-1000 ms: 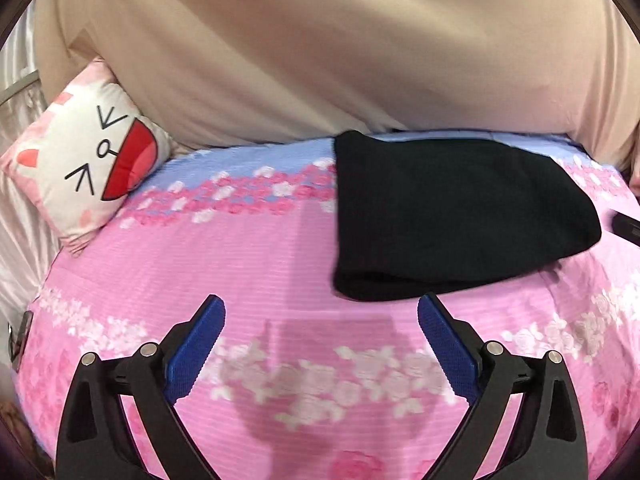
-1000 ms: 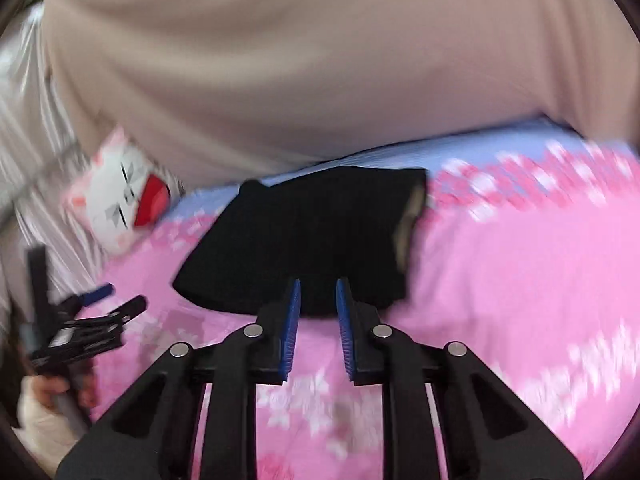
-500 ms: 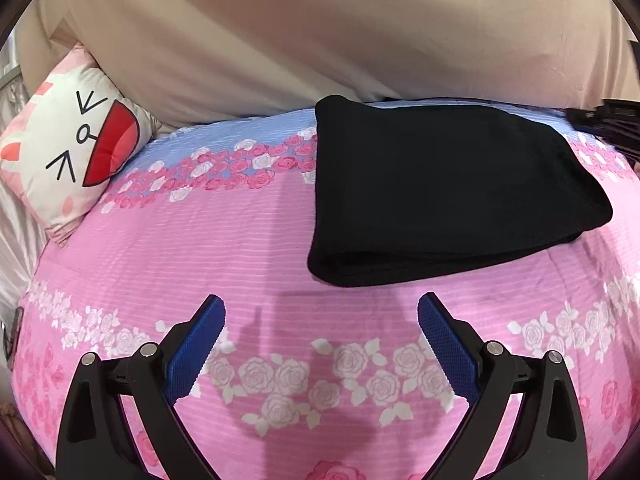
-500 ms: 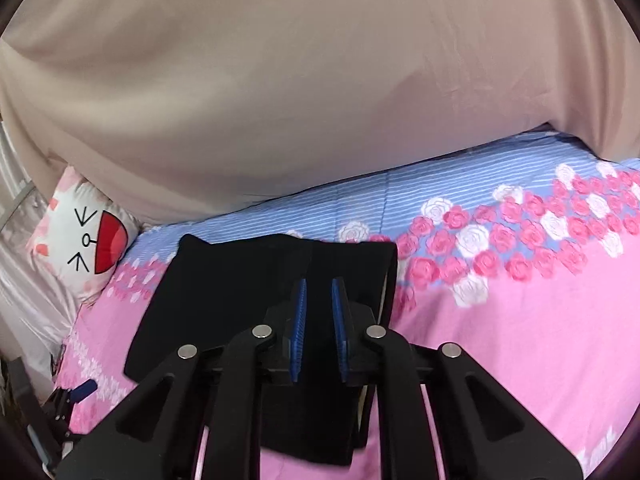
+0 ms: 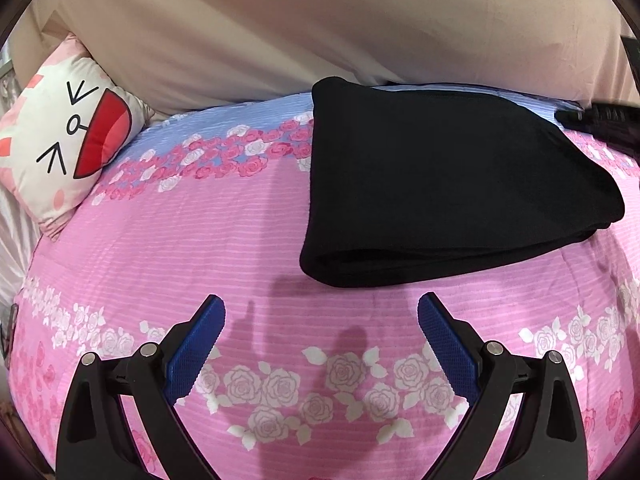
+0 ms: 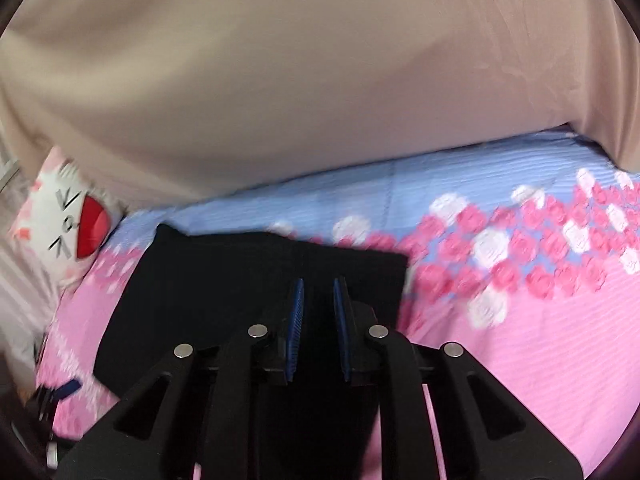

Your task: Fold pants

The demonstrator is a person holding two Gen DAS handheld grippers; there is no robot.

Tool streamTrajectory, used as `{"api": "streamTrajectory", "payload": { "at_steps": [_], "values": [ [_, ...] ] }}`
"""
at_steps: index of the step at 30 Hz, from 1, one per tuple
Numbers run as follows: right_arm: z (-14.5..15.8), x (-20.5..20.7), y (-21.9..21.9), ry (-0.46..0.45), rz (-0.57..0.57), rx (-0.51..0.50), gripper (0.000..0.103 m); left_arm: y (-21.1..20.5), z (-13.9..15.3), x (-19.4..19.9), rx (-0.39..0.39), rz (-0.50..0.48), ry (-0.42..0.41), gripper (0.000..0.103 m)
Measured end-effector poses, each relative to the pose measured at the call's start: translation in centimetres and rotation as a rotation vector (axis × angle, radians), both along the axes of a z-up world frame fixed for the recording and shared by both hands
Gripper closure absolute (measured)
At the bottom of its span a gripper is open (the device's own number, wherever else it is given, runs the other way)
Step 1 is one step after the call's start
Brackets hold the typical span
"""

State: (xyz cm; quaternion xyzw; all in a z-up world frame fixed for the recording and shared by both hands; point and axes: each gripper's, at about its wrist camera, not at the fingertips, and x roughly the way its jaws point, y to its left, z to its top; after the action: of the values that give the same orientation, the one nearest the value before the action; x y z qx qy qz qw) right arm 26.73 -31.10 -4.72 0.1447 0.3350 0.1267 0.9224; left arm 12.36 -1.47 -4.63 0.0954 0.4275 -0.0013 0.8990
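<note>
1. The black, soft-knit pants (image 5: 448,192) lie folded into a thick, roughly rectangular bundle on the pink bedspread printed with white and pink roses (image 5: 200,240), towards its far side where the print turns blue.
2. The near edge of the bundle shows stacked layers with a rounded fold at the left corner; the top surface is smooth and flat.
3. The left gripper (image 5: 320,320) hangs over bare bedspread just short of the bundle's near edge, its blue-padded fingers (image 5: 196,344) spread wide with nothing between them.
4. The right gripper (image 6: 318,312) sits over the pants; its fingers are close together with a narrow gap, and whether they pinch any cloth cannot be told.
5. A white cat-face cushion with a red mouth (image 5: 68,136) leans at the far left, well apart from the pants.
6. A beige fabric backdrop (image 5: 320,28) rises behind the bed.
</note>
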Motion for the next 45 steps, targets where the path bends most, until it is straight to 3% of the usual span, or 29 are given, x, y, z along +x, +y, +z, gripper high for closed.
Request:
{"api": "streamTrajectory", "payload": {
  "at_steps": [2, 4, 7, 14, 16, 17, 18, 22, 31, 33, 45],
  "values": [
    [-1.9, 1.5, 0.9, 0.044, -0.013, -0.064, 0.09, -0.2, -0.1, 0.1, 0.003, 0.002, 0.003, 0.007],
    [-2.7, 2.2, 0.3, 0.028, -0.025, -0.016, 0.09, -0.4, 0.0, 0.0, 0.01, -0.001, 0.002, 0.007],
    [-1.1, 1.7, 0.1, 0.039, -0.064, 0.031, 0.088, -0.6, 0.3, -0.4, 0.022, -0.002, -0.005, 0.007],
    [4.0, -8.6, 2.1, -0.141, -0.094, -0.036, 0.085, -0.5, 1.2, -1.4, 0.023, 0.007, -0.022, 0.007],
    [4.3, -11.7, 2.3, -0.171, -0.134, -0.055, 0.061, -0.7, 1.6, -1.8, 0.017, 0.006, -0.03, 0.007],
    [4.4, -13.6, 2.2, -0.199, -0.165, -0.07, 0.035, -0.9, 1.9, -2.1, 0.012, 0.002, -0.035, 0.007],
    [4.5, -14.8, 2.5, -0.225, -0.188, -0.088, 0.024, -1.1, 2.3, -2.4, 0.002, -0.007, -0.046, 0.007],
    [4.9, -19.2, 3.9, -0.277, -0.245, -0.184, 0.024, -2.1, 4.2, -4.0, -0.023, -0.042, -0.103, 0.007],
    [5.1, -23.8, 5.9, -0.29, -0.286, -0.203, 0.014, -4.5, 8.4, -7.4, -0.059, -0.137, -0.217, 0.006],
    [5.1, -24.4, 6.4, -0.288, -0.285, -0.203, 0.008, -4.7, 8.9, -7.9, -0.057, -0.144, -0.232, 0.006],
    [4.4, -26.3, 8.6, -0.253, -0.264, -0.187, 0.007, -2.8, 9.5, -9.5, -0.114, -0.128, -0.211, 0.005]
  ]
}}
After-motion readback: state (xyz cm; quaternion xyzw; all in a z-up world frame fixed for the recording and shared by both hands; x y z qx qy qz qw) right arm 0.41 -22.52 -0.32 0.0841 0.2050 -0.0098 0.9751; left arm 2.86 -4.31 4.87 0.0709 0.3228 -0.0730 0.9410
